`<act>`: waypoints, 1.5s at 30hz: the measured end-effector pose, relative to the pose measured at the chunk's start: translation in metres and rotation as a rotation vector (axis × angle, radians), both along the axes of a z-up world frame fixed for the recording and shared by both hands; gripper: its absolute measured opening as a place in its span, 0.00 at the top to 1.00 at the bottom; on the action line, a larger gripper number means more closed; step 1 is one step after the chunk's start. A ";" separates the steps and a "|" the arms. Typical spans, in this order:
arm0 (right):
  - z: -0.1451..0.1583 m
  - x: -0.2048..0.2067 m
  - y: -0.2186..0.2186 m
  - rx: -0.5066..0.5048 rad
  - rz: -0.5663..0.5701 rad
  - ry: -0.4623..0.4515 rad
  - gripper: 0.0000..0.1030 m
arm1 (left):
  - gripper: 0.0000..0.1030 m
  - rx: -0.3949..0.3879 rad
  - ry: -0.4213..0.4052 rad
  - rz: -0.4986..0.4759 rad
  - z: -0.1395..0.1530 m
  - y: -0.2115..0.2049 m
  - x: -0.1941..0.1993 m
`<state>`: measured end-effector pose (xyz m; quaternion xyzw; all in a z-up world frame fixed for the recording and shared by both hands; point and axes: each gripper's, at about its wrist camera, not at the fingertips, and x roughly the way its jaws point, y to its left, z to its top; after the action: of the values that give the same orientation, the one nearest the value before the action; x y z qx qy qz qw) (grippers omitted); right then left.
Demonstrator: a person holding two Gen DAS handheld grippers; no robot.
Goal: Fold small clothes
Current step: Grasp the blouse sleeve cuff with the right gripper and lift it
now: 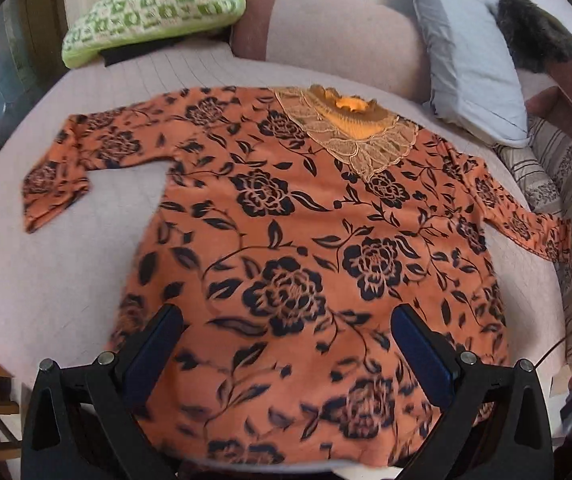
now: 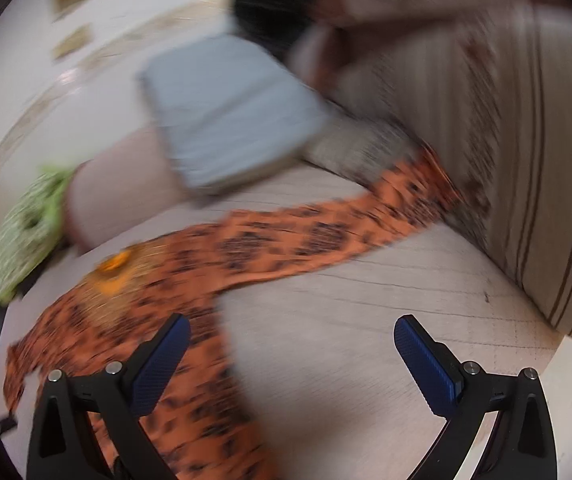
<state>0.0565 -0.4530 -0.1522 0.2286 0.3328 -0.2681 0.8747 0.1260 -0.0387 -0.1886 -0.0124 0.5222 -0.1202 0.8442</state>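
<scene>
green-and-white checked cushion [image 1: 154, 4] lay at back left | grey-blue pillow [image 1: 466, 64] leaned at back right | dark furry item [image 1: 534, 32] beside it | striped cushion [image 2: 546, 160] stood at right

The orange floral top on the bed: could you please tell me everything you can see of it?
The orange floral top lies spread flat, front up, on the pale quilted bed cover, both long sleeves out to the sides. It looks like soft, velvety fabric printed with black roses and leaves, with a beige lace yoke and a frilled neck. It is not yet folded. The left tongs hang open over its hem; the right tongs are open beside it.
</scene>
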 end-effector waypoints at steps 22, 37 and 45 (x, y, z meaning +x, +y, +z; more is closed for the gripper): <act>-0.126 0.043 -0.272 0.443 -0.602 -0.301 0.39 | 0.00 0.053 -0.034 0.050 -0.086 -0.041 0.148; -0.062 0.087 -0.243 0.261 -0.466 -0.373 0.94 | 0.00 0.177 -0.084 -0.042 -0.103 -0.052 0.135; 0.025 0.152 -0.154 0.250 -0.126 -0.448 0.94 | 0.00 0.094 -0.189 0.022 -0.054 -0.015 0.135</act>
<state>0.2089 -0.6068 -0.1270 0.4091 0.1463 -0.2214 0.8731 0.2608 -0.0537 -0.2429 0.0331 0.4450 -0.0868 0.8907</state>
